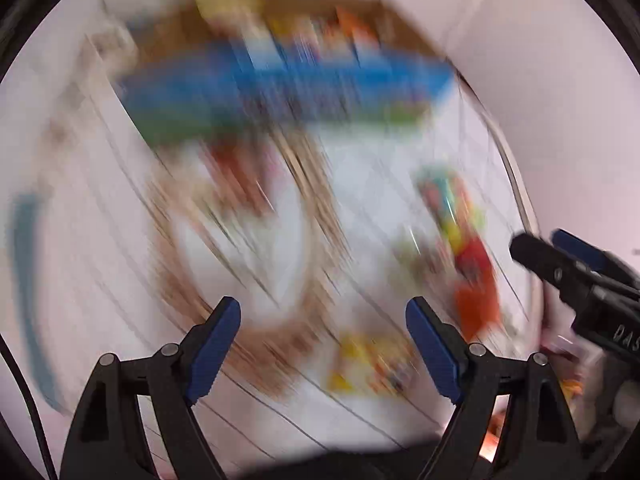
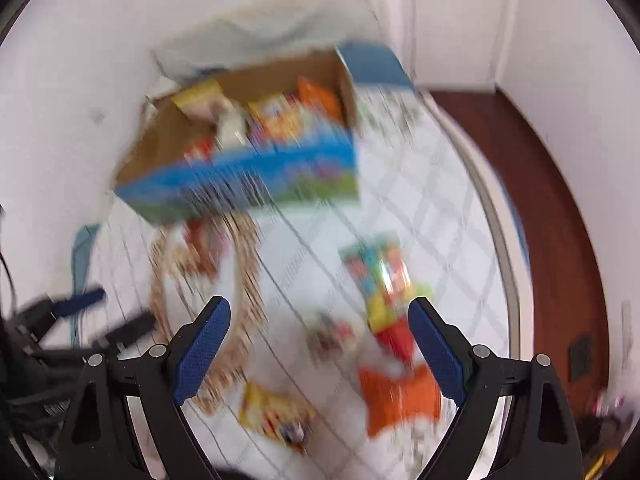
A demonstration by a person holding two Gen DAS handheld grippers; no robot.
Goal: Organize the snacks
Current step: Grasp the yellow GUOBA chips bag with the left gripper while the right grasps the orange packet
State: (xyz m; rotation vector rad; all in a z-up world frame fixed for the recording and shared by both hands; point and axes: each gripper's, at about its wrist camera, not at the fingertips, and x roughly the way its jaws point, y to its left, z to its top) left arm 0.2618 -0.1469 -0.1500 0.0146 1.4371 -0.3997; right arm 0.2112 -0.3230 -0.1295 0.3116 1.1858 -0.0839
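Observation:
Both views are motion-blurred. A blue and green cardboard box (image 2: 248, 168) stands at the back of the table with several snack packs inside; it also shows in the left wrist view (image 1: 280, 88). Loose packs lie on the white checked cloth: a multicoloured long pack (image 2: 384, 284), an orange pack (image 2: 400, 400), a yellow pack (image 2: 276, 416) and a small pack (image 2: 332, 332). My right gripper (image 2: 320, 352) is open and empty above them. My left gripper (image 1: 324, 348) is open and empty; the right gripper shows at its right (image 1: 560, 264).
A woven round mat (image 2: 224, 304) with a reddish pack (image 2: 204, 248) on it lies left of centre. The table's round edge (image 2: 500, 240) curves at the right, with brown floor (image 2: 560, 200) beyond. White walls stand behind the box.

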